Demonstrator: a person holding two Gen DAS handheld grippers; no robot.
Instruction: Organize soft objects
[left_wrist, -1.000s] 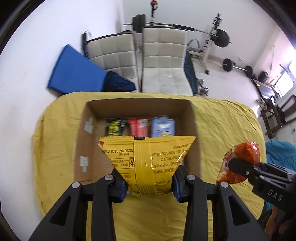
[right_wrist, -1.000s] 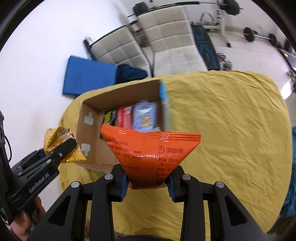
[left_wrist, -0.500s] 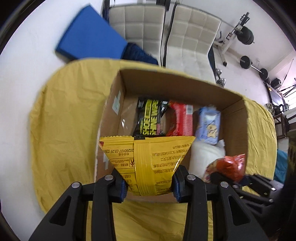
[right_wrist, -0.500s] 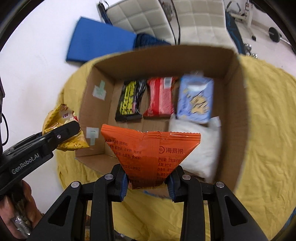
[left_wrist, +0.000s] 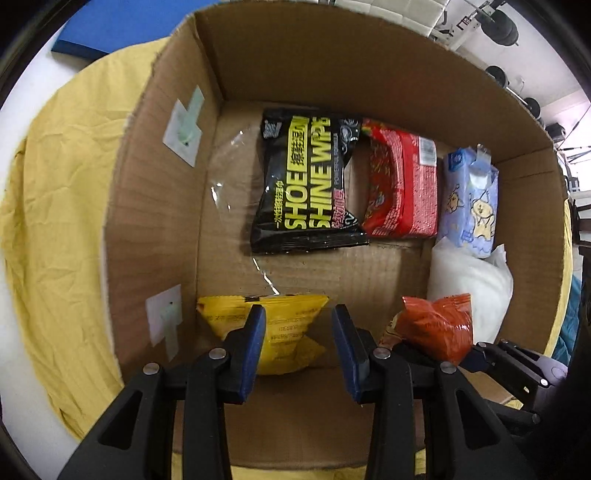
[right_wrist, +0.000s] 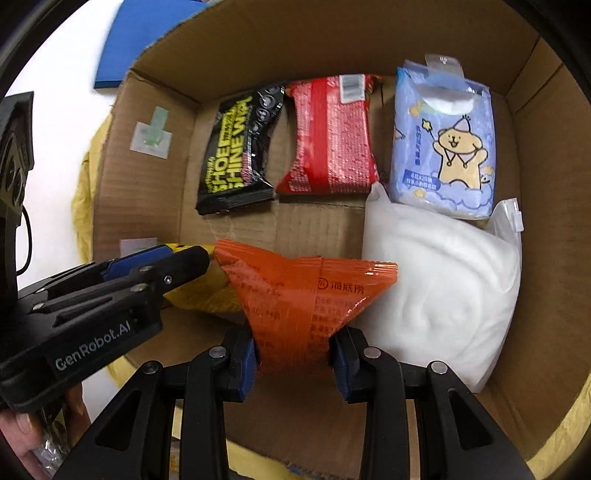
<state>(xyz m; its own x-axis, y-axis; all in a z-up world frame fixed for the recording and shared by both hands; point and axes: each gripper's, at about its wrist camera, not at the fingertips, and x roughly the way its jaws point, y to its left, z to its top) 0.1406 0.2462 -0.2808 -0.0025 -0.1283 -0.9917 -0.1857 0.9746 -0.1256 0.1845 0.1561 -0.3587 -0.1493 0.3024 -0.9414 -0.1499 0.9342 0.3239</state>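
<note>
Both grippers are down inside the cardboard box (left_wrist: 159, 206), in its near half. The left gripper (left_wrist: 298, 345) has its jaws spread apart, and the yellow packet (left_wrist: 280, 332) lies on the box floor between and just ahead of them, against the box's left wall; whether the left pad touches it cannot be told. The right gripper (right_wrist: 292, 356) is clamped on the narrow lower end of the orange packet (right_wrist: 306, 291), whose wide sealed edge fans out ahead, long axis running across the jaws. From the right gripper, bare box floor lies straight ahead, between the yellow packet on its left and the white pillow bag (right_wrist: 439, 288) touching on its right. The black wipes packet (left_wrist: 306, 181), red packet (left_wrist: 402, 188) and blue tissue pack (right_wrist: 443, 144) line the box's far wall. The orange packet probably fits in that gap if set down straight; the right gripper is the nearer one.
</note>
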